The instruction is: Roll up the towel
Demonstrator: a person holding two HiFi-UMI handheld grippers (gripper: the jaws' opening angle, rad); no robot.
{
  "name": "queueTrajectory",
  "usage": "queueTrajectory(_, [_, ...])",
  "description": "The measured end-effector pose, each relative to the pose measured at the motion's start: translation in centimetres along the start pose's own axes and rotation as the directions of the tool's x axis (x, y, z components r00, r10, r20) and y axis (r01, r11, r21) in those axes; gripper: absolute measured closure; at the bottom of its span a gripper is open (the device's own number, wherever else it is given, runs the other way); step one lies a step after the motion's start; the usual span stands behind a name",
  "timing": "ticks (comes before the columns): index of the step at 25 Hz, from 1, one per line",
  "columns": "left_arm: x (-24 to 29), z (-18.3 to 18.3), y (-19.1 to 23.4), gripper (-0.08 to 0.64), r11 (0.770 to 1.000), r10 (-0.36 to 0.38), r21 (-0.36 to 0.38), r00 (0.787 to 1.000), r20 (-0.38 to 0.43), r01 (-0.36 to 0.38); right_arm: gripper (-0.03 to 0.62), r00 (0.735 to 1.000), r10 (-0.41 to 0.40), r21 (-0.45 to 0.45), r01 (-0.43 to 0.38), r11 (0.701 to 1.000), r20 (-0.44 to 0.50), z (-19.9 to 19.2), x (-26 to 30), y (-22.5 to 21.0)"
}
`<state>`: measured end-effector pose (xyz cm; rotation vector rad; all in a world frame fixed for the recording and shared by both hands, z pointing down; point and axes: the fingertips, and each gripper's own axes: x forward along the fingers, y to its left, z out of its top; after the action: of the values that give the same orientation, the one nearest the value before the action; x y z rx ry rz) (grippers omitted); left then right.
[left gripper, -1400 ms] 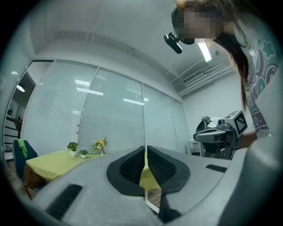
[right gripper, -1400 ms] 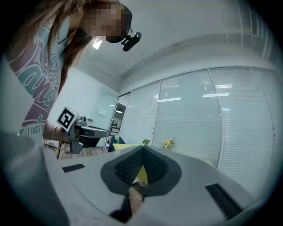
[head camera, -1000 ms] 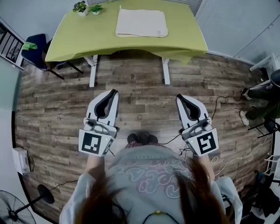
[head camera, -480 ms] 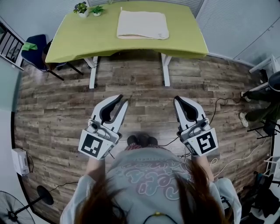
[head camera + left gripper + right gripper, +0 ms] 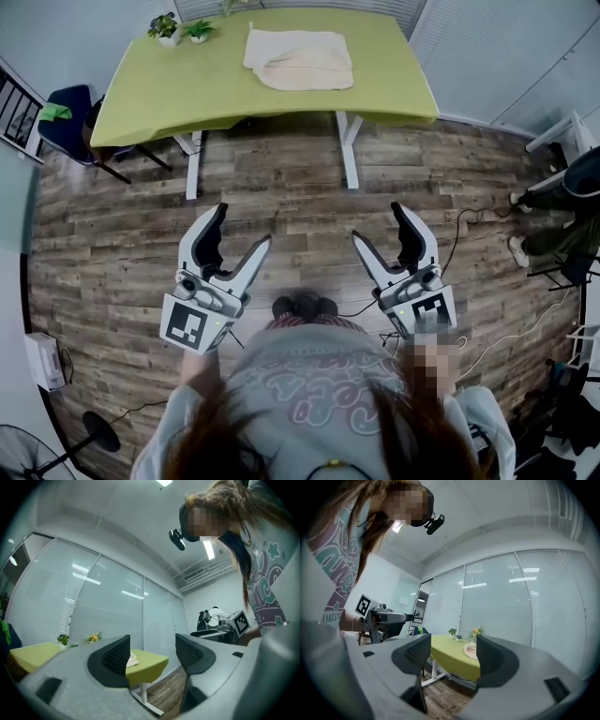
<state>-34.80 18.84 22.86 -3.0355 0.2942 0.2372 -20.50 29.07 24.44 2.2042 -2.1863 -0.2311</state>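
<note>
A cream towel (image 5: 300, 61) lies flat on the far half of the green table (image 5: 187, 89), well away from both grippers. I hold both grippers over the wooden floor in front of my body, pointing toward the table. The left gripper (image 5: 242, 225) is open; its jaws have just been opening, with nothing between them. The right gripper (image 5: 380, 221) is also open and empty, its jaws likewise just opened. In the left gripper view the towel (image 5: 132, 660) shows small between the jaws of the left gripper (image 5: 151, 641). In the right gripper view the towel (image 5: 471, 651) sits beyond the right gripper (image 5: 453, 641).
Two small potted plants (image 5: 173, 26) stand at the table's far left corner. A blue chair (image 5: 66, 117) is left of the table. Cables (image 5: 469, 225) trail on the floor at the right, near a seated person's legs (image 5: 553, 202). A fan (image 5: 28, 450) stands at bottom left.
Both grippers went from shut to open, the left first. The hands stayed in about the same place; the head view shifted slightly.
</note>
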Motion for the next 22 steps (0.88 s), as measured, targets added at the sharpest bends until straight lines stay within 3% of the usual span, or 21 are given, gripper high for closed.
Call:
queueTrajectory(5, [-0.7,0.0,1.2,0.288,0.999,-0.013,0.037,1.000,-0.006,0.013,0.305,1.000,-0.015,-0.006,0.015,1.000,-0.008,-0.1,1.0,0.8])
queueTrajectory(16, [-2.9,-2.3,5.3,0.288,0.999,-0.020,0.025,0.997,-0.072,0.022,0.305,0.997,-0.054,0.024,0.055,0.998,-0.047,-1.8,2.2,3.7])
queueTrajectory(22, [-1.1,-2.8,7.7,0.288,0.999,-0.005,0.035,0.998,-0.068,0.008,0.305,0.997,-0.067,0.037,0.069,0.997,-0.048,-2.6,3.8,1.8])
